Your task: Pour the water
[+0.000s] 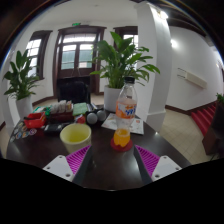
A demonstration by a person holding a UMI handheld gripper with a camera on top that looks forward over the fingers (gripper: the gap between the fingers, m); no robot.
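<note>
Fingers [108, 160] spread wide, holding nothing; the purple pads [79, 157] face each other across an open gap over the dark round table [40, 150]. White patches sit at the outer base of each finger.

Left to right:
- Far left, beyond the table: a potted plant [19, 75] beside a window [33, 55].
- Left part of the table: a clutter of small items, among them something red [34, 121]; details too small to tell.
- Just ahead of the left finger: a yellow-green cup [75, 136], upright, open mouth up. Whether it holds liquid, cannot tell.
- Behind the cup, toward the table's far side: a dark boxy object [72, 93] and some small round dark things [96, 117]; cannot identify.
- Between the fingers and slightly ahead of them: a clear plastic bottle [124, 110] standing upright on the table, with a pale cap, an orange label band and orange-tinted base. It stands just right of the cup, near it; touching or apart, cannot tell. Neither finger touches the bottle.
- Under or just behind the bottle: a white sheet of paper [137, 124] lying flat.
- Behind the bottle: a large leafy green plant [122, 60] in front of a dark-framed door [78, 55].
- Right: a white wall [190, 70], and at far right a red patch [205, 115] at floor level.
</note>
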